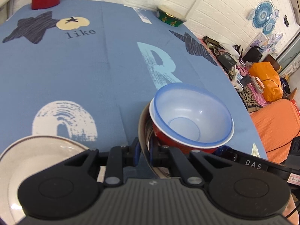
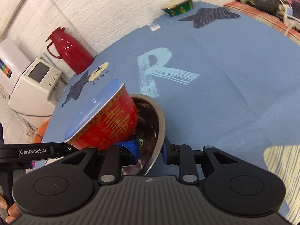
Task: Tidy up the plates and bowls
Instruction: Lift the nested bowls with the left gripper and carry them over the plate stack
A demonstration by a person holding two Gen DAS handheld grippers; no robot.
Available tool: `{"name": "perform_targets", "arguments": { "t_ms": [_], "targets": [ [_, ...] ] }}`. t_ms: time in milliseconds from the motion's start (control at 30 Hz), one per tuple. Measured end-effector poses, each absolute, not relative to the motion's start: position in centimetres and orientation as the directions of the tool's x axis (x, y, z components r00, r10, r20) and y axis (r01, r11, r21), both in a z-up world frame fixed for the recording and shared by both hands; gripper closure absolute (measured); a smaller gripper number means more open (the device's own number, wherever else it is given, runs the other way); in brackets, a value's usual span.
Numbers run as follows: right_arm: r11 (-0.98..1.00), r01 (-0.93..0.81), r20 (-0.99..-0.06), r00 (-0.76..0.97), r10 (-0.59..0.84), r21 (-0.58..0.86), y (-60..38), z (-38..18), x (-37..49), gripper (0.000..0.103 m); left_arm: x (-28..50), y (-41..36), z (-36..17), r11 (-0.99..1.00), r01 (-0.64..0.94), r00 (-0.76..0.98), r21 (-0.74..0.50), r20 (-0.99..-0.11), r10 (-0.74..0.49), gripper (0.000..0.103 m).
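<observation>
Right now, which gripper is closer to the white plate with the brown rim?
Left. The left gripper grips the steel bowl rim right beside the white plate. The right gripper holds that bowl's other side; its view shows no plate.

Tablecloth (image 1: 75, 71) mid-blue w/ pale-blue "R", white brushed "O", dark striped stars, cream blob + black "like". Nested bowls: translucent blue bowl (image 1: 193, 110) inside red bowl (image 2: 110, 125) w/ white rim and gold characters/band, both in shiny steel bowl (image 2: 155, 120); plate (image 1: 37, 161) cream w/ brown rim line. Far green bowl (image 1: 169, 17) w/ gold motifs, flask (image 2: 67, 50) glossy red; gripper bodies black/grey, blue pads (image 2: 134, 148).
</observation>
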State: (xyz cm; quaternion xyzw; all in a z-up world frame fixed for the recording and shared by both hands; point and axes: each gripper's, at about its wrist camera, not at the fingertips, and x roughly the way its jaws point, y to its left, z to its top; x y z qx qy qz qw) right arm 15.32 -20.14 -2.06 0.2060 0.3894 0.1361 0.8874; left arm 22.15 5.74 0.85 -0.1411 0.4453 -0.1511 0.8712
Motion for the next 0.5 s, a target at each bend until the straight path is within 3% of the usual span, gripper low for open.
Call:
{"name": "perform_targets", "arguments": {
  "t_ms": [300, 500],
  "targets": [
    [0.841, -0.241, -0.549, 0.665, 0.506, 0.484, -14.5, 1.6, 13.8, 0.093, 17.3, 11.3, 5.6, 0.941, 0.077, 0.671, -0.33, -0.681, -0.294, 0.103],
    [0.797, -0.33, -0.554, 0.585, 0.593, 0.505, -9.0, 0.5, 12.2, 0.093, 12.6, 15.7, 5.3, 0.967, -0.054, 0.682, -0.249, -0.717, -0.147, 0.103]
  ]
}}
